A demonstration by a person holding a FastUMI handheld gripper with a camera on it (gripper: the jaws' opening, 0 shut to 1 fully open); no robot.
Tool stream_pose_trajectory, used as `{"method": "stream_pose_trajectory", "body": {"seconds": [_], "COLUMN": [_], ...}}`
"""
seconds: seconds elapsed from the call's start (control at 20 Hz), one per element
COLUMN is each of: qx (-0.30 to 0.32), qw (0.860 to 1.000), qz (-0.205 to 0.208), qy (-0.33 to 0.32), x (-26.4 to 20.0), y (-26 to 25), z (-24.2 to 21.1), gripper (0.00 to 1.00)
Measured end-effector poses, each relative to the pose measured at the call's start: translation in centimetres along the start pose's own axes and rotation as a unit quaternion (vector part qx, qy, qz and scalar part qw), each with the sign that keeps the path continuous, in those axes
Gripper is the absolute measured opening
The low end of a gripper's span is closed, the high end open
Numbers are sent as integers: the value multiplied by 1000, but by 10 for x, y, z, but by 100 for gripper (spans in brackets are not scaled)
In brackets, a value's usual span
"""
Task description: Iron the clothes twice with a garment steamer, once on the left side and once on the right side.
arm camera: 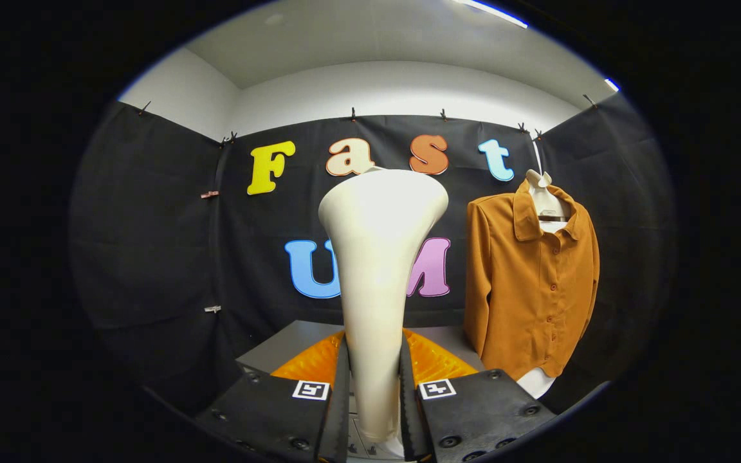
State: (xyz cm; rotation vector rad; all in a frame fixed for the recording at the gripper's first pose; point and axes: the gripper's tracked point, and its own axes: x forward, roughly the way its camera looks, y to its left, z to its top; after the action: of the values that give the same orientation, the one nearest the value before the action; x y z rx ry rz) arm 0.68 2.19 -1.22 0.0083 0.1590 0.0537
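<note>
A cream garment steamer stands upright between my fingers, its handle narrow at the bottom and its head flaring wide at the top. My gripper is shut on the handle, both fingers pressing its sides. An orange-brown button-up shirt hangs on a white hanger to the right of the steamer, well beyond the fingers, its front facing me. The steamer head is apart from the shirt, left of its sleeve.
A grey table top lies just beyond the fingers, with an orange ribbed mat on it behind the steamer. Black cloth walls close the booth at the back and both sides.
</note>
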Motion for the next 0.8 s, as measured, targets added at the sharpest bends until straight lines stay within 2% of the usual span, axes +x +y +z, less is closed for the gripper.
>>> {"method": "stream_pose_trajectory", "body": {"seconds": [0.8], "qx": [-1], "qw": [1000], "qz": [3], "qy": [7], "x": [5], "y": [3], "z": [-7], "gripper": [36]}}
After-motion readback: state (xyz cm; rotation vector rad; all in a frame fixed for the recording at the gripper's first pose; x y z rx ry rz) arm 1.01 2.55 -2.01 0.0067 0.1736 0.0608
